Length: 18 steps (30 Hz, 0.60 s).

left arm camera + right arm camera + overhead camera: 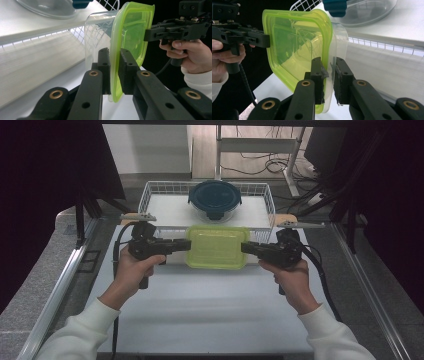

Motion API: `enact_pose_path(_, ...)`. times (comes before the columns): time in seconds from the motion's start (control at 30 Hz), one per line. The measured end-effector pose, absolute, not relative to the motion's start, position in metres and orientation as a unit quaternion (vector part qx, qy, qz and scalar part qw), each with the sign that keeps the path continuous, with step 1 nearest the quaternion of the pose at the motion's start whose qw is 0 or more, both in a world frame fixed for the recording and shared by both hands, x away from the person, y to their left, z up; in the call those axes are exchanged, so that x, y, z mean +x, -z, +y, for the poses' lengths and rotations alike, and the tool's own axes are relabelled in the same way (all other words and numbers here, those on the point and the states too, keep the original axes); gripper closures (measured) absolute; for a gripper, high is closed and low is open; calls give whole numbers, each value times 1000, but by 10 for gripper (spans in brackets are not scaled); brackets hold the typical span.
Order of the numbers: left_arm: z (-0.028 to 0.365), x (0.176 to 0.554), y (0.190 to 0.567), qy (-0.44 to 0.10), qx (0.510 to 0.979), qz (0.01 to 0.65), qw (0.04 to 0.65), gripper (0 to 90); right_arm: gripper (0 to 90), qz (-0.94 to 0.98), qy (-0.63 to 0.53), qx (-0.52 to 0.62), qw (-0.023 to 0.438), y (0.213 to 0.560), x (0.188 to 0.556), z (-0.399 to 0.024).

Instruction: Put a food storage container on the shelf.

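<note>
From above, your left hand-held gripper (186,245) and right hand-held gripper (245,247) each clamp a short end of the green-lidded container (217,247), lid up, long axis crosswise over the bench (210,305), before the wire basket (150,195) holding a blue-lidded bowl (215,199). Along your left hand-held gripper (113,66), its jaws pinch the lid rim; the clear tub looks empty. Along your right hand-held gripper (328,75), likewise.

High view overlooks table; gripper views closely share (oppositely) green-lidded container (217,247).

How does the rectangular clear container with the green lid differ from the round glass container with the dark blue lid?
The rectangular clear plastic container with the lime-green lid is clamped at both ends by the left gripper and right gripper; the round glass container with the dark blue lid sits untouched in the white wire basket. Both are lidded.
</note>
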<state>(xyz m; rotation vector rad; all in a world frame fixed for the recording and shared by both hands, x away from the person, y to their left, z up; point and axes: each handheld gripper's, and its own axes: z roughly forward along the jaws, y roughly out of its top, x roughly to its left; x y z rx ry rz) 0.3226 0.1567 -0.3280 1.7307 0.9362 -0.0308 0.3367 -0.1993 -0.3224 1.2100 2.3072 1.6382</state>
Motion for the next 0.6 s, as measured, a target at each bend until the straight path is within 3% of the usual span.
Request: enact_pose_path(0.6,162,348,301,0,722,394,568,815,791,737,-551,389,45,294,362,-194)
